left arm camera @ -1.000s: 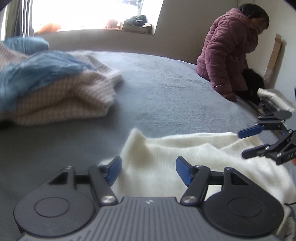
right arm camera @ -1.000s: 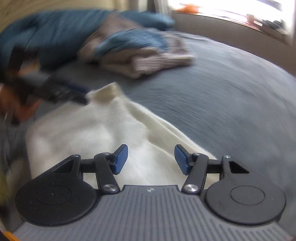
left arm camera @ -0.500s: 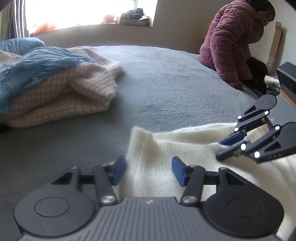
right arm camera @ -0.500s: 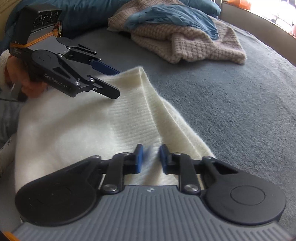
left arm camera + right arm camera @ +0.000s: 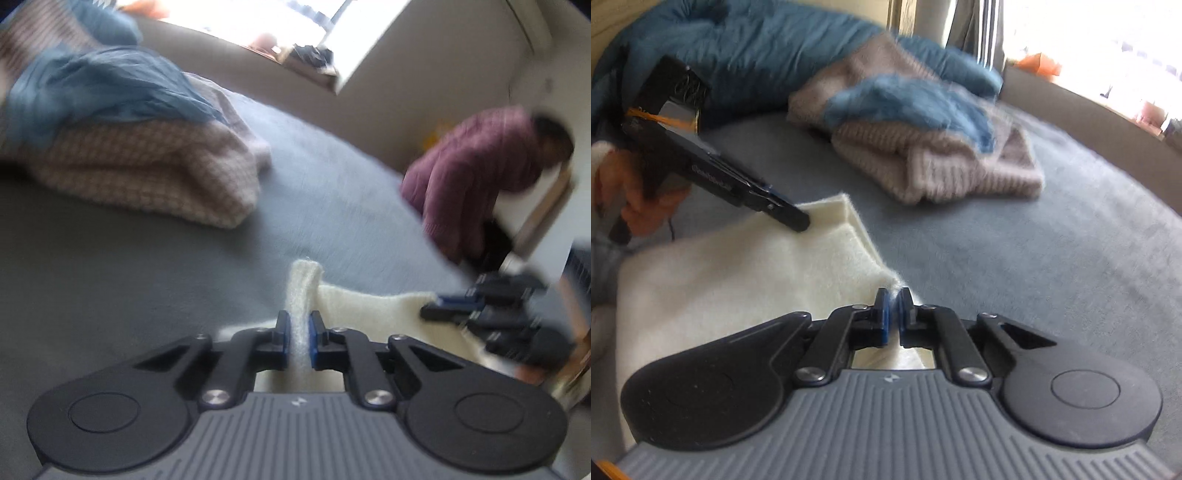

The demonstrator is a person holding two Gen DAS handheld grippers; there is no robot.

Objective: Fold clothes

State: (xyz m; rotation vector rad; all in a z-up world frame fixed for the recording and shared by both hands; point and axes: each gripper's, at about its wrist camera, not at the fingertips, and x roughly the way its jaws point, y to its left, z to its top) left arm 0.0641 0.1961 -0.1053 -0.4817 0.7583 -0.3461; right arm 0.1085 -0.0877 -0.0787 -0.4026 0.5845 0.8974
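A cream knit garment (image 5: 738, 266) lies on the grey bed cover (image 5: 1034, 258). My left gripper (image 5: 298, 325) is shut on one corner of the cream garment (image 5: 369, 306), and a fold of it sticks up between the blue pads. My right gripper (image 5: 893, 306) is shut on the other corner of the same edge. In the right wrist view the left gripper (image 5: 798, 218) shows pinching the far corner. In the left wrist view the right gripper (image 5: 436, 308) shows blurred at the right, holding the cloth edge.
A pile of a beige knit (image 5: 155, 173) and a blue cloth (image 5: 103, 92) lies further up the bed; it also shows in the right wrist view (image 5: 942, 166). A blue duvet (image 5: 757, 51) lies behind. A person in a maroon jacket (image 5: 472, 177) sits at the bed's far edge.
Both grippers have closed on the cream garment's corners. The left went from open over the cloth to shut on it, and the edge now lifts off the bed.
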